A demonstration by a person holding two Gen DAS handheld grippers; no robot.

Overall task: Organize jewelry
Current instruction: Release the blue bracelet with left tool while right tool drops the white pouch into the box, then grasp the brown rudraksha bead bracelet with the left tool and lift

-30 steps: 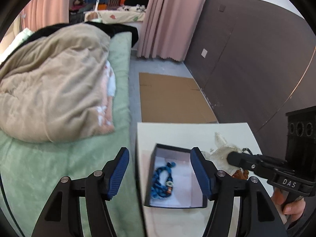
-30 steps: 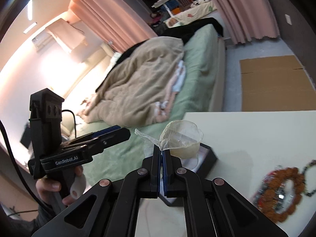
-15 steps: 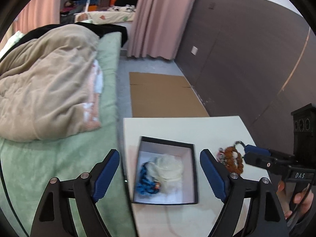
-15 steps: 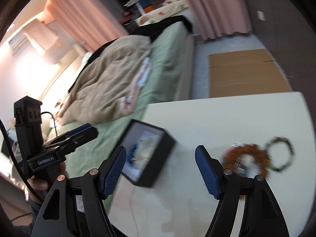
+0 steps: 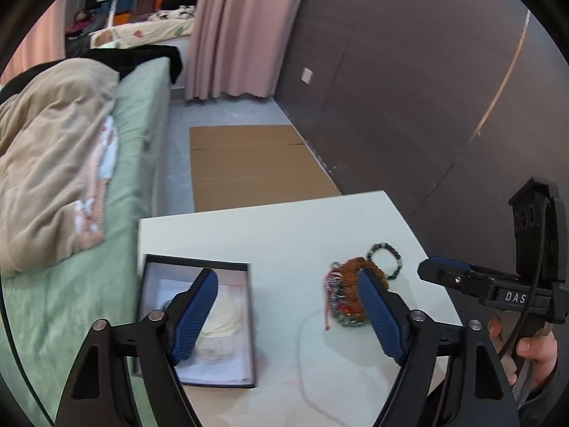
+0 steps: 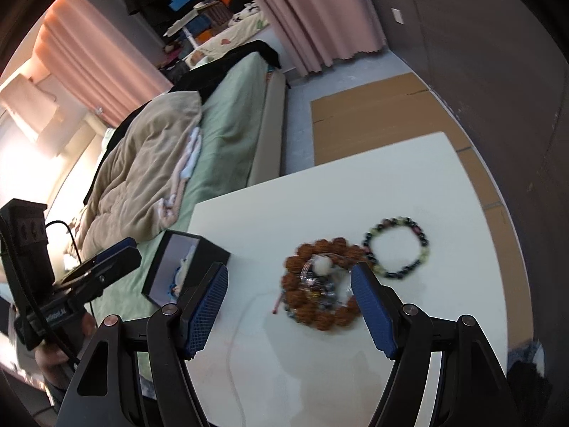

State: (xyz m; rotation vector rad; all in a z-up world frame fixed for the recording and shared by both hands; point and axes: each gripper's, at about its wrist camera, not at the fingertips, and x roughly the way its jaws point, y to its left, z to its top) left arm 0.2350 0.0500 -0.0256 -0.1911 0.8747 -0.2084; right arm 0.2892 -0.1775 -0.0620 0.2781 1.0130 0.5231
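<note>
On the right gripper point(image 5: 432, 270), white "DAS" lettering, black jewelry box point(image 5: 249, 320) nearby.

Home bedroom (bed point(image 5: 138, 114), curtains point(image 5: 234, 28)).

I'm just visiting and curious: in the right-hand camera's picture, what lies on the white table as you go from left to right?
black box → brown bead bracelet → dark bead bracelet. A small tangle of other jewelry lies within the brown ring, so it has no place of its own in the order.
</note>
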